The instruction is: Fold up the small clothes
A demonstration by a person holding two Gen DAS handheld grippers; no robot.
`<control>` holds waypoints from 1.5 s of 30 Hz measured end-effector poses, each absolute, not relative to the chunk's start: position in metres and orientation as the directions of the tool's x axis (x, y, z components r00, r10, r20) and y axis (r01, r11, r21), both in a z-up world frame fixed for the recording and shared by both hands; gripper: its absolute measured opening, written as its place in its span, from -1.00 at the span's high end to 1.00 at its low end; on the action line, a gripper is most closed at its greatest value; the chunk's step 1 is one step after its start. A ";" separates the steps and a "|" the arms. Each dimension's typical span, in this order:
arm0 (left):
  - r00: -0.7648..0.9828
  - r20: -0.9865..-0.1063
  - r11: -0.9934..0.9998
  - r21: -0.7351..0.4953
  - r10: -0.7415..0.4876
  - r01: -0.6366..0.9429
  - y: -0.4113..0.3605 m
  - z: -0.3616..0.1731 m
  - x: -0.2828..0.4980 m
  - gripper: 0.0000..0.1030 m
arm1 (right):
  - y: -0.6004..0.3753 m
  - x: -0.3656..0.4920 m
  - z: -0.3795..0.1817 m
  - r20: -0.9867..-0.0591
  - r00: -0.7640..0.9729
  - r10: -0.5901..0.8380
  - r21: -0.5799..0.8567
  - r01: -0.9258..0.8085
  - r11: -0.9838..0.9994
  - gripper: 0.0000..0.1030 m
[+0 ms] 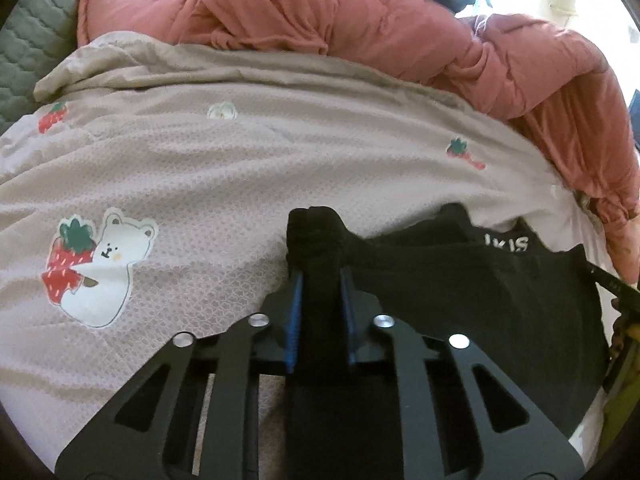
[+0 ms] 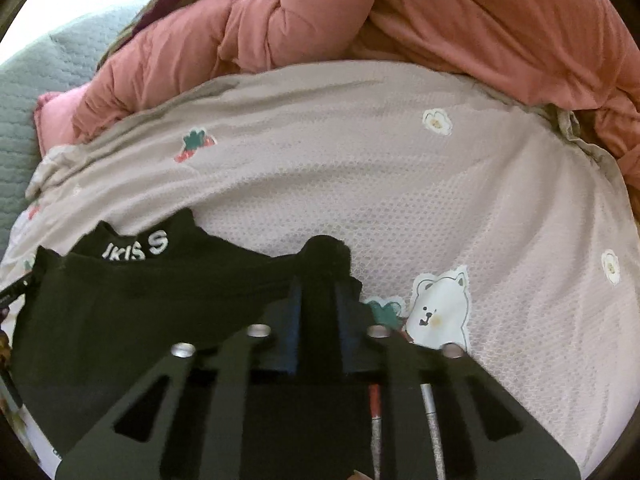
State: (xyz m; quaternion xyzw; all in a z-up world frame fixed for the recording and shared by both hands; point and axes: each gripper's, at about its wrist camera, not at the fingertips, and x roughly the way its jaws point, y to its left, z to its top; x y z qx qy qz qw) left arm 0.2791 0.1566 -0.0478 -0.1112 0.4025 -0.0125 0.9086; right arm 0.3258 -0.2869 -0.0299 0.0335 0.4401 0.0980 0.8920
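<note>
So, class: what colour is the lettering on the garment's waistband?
White, on the black garment; the lettering shows best in the right wrist view.

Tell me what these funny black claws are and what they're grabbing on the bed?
Each claw is a gripper that a person holds, one in each hand, with a camera on it looking along its two fingers. One picture comes from the left gripper, the other from the right gripper. Both are shut on a small black garment, each pinching one end of it. It lies on a pale blanket printed with bears and strawberries. Behind is a bunched pink quilt.
</note>
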 end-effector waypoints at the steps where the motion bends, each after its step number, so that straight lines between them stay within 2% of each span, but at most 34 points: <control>1: 0.686 -0.718 0.973 -0.223 -0.117 -0.067 0.159 -0.045 0.278 0.90 | -0.288 0.324 -0.027 -0.770 0.606 0.200 0.144 -0.140 0.980 0.83; 4: 0.728 -0.671 0.961 -0.270 -0.143 -0.060 0.163 -0.032 0.274 0.93 | -0.294 0.320 -0.016 -0.741 0.641 0.199 0.158 -0.122 0.980 0.84; 9: 0.784 -0.609 0.969 -0.243 -0.123 -0.037 0.158 -0.012 0.271 0.93 | -0.301 0.326 -0.013 -0.726 0.660 0.191 0.168 -0.099 0.981 0.84; 13: 0.728 -0.684 0.985 -0.154 -0.052 -0.075 0.153 -0.034 0.283 0.89 | -0.293 0.332 -0.035 -0.777 0.612 0.146 0.116 -0.090 0.989 0.84; 16: 0.691 -0.723 0.991 -0.097 -0.009 -0.089 0.155 -0.051 0.288 0.73 | -0.291 0.333 -0.046 -0.797 0.594 0.112 0.089 -0.067 0.994 0.76; 18: 0.673 -0.739 0.990 -0.105 -0.013 -0.095 0.158 -0.057 0.289 0.65 | -0.293 0.333 -0.049 -0.802 0.589 0.102 0.088 -0.053 0.995 0.69; 22: 0.662 -0.749 0.988 -0.124 -0.030 -0.095 0.161 -0.061 0.290 0.62 | -0.289 0.333 -0.054 -0.812 0.581 0.054 0.050 -0.023 0.999 0.58; 25: 0.657 -0.753 0.989 -0.117 -0.028 -0.092 0.160 -0.061 0.290 0.56 | -0.285 0.332 -0.055 -0.816 0.577 -0.007 -0.003 0.008 1.000 0.36; 27: 0.650 -0.759 0.990 -0.098 -0.009 -0.100 0.161 -0.062 0.289 0.37 | -0.286 0.331 -0.054 -0.820 0.571 -0.039 -0.019 0.041 0.999 0.12; 32: 0.651 -0.759 0.985 -0.099 0.017 -0.141 0.167 -0.055 0.280 0.10 | -0.292 0.312 -0.036 -0.811 0.584 -0.045 0.012 0.093 0.996 0.04; 35: 0.671 -0.740 0.982 -0.085 0.050 -0.167 0.174 -0.044 0.268 -0.13 | -0.290 0.295 -0.023 -0.799 0.601 -0.029 0.022 0.077 0.997 -0.19; 41: 0.728 -0.682 0.980 -0.090 0.070 -0.179 0.182 -0.018 0.239 -0.57 | -0.288 0.260 -0.006 -0.781 0.624 0.029 0.084 0.058 0.995 -0.22; 45: 0.759 -0.651 0.979 -0.132 0.035 -0.158 0.176 -0.002 0.230 -0.59 | -0.274 0.242 0.002 -0.766 0.638 0.072 0.099 0.007 0.995 -0.23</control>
